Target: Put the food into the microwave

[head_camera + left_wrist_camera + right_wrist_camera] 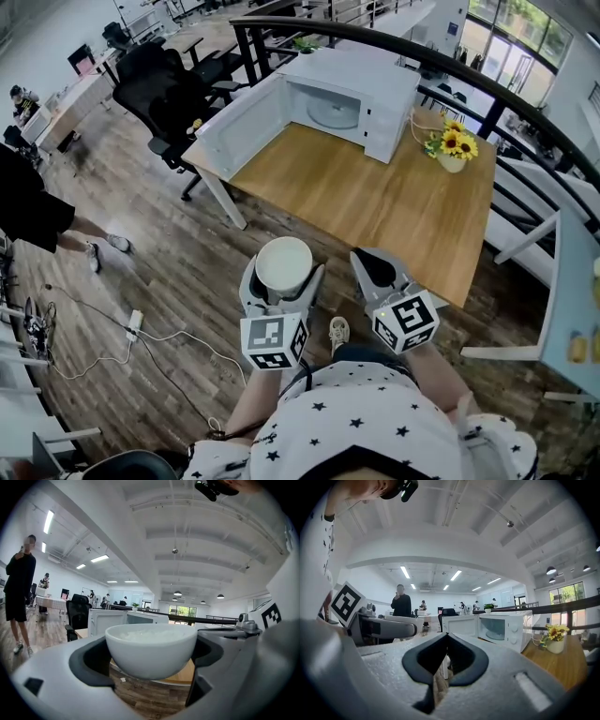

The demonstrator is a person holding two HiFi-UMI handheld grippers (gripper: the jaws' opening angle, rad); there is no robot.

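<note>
A white bowl [283, 263] of white rice [151, 634] sits between the jaws of my left gripper [281, 277], which is shut on it, above the wood floor short of the table's near edge. In the left gripper view the bowl [151, 654] fills the middle. My right gripper [377, 270] is beside it to the right, shut with nothing in it; its jaws meet in the right gripper view [446, 660]. The white microwave [352, 92] stands at the far side of the wooden table [394, 211], its door [234, 124] swung open to the left and the glass turntable [333, 112] showing inside.
A vase of sunflowers [451, 147] stands on the table right of the microwave. Black office chairs [159, 84] are left of the table. A black railing [525, 108] curves behind. A person [42, 220] stands at the far left; cables and a power strip [134, 323] lie on the floor.
</note>
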